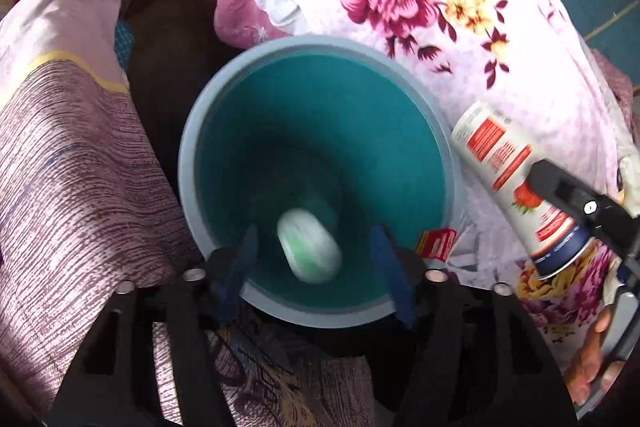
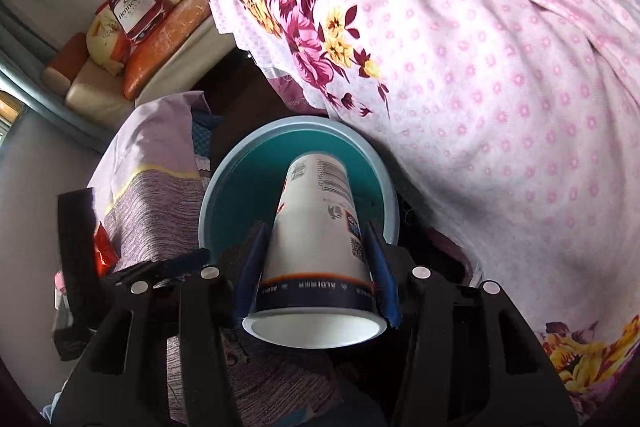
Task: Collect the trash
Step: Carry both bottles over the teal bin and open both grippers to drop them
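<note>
At the bottom centre of the right wrist view, the right gripper (image 2: 316, 263) is clamped on a white tapered paper cup (image 2: 316, 227), its narrow end over a round teal bin (image 2: 382, 163). In the left wrist view, the left gripper (image 1: 316, 259) stands apart and empty above the bin's smooth rim (image 1: 192, 131); a blurred white-green item (image 1: 310, 247) shows inside. Judged part done: the cup awaits dropping. A red wrapper (image 1: 436, 245) lies beside the bin on soft floral bedding (image 1: 440, 7).

White cup (image 2: 316, 239) tilted over teal bin (image 1: 316, 183); blurred white-green item (image 1: 310, 247) inside.
</note>
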